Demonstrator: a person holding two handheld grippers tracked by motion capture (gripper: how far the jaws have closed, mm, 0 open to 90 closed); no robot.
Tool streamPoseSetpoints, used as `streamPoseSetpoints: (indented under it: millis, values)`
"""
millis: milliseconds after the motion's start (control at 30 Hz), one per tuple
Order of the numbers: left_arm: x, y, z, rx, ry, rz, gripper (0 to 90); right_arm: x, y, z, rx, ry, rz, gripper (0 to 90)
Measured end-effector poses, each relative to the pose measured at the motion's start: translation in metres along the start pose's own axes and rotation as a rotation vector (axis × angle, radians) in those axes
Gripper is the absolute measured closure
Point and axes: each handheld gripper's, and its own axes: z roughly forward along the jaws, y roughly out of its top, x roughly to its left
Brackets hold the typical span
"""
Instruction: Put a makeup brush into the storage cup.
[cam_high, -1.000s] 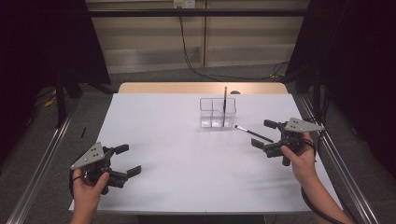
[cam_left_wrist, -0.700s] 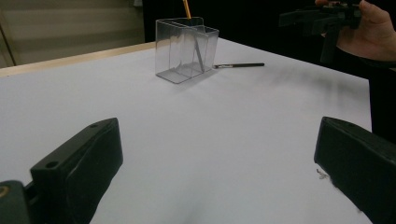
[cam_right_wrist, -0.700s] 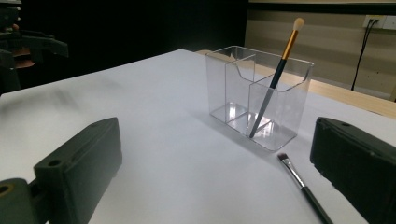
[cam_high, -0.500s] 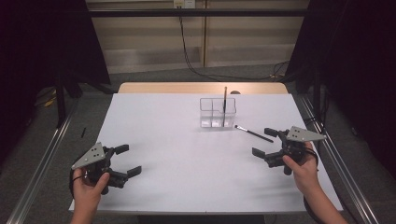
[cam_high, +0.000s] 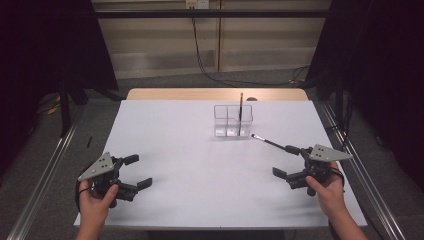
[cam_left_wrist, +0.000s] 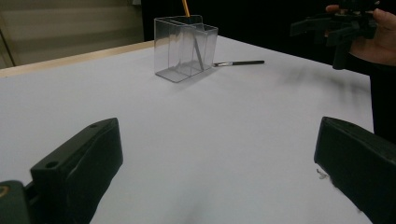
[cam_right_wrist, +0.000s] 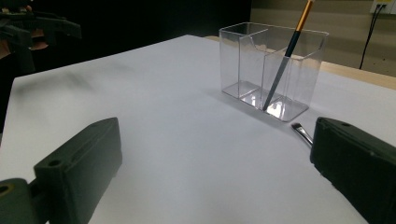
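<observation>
A clear plastic two-compartment container (cam_high: 227, 120) (cam_left_wrist: 185, 47) (cam_right_wrist: 256, 68) stands at the back middle of the white table (cam_high: 175, 135). A dark brush with an orange-tipped handle (cam_high: 240, 112) (cam_right_wrist: 288, 53) leans upright in its right compartment. A second thin brush (cam_high: 267, 142) (cam_left_wrist: 238, 62) (cam_right_wrist: 302, 131) lies flat on the table just right of the container. My right gripper (cam_high: 284, 161) (cam_right_wrist: 215, 172) is open and empty, a little nearer than that brush's handle end. My left gripper (cam_high: 139, 171) (cam_left_wrist: 219, 172) is open and empty at the front left.
The table's wooden back edge (cam_high: 215, 94) runs behind the container. Metal rails (cam_high: 45, 175) flank both sides of the table. The other hand's gripper appears far off in the left gripper view (cam_left_wrist: 336, 25) and in the right gripper view (cam_right_wrist: 32, 25).
My right gripper has drawn back toward the near edge, away from the lying brush, which stays put. The left gripper has not moved.
</observation>
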Motion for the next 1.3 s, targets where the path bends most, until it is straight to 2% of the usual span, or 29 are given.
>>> streamPoseSetpoints:
  millis: [400, 667, 1300]
  values:
    - [0.002, 0.001, 0.002, -0.002, -0.001, -0.002, 1.1, -0.001, -0.004, -0.006, 0.008, -0.004, 0.002, 2.0]
    - [0.002, 0.000, 0.002, 0.002, -0.003, 0.008, 1.1, -0.006, 0.000, -0.009, -0.008, -0.024, 0.004, 2.0]
    - [0.003, 0.003, 0.011, 0.002, -0.019, 0.002, 1.1, -0.023, 0.011, 0.003, 0.002, -0.055, -0.006, 2.1]
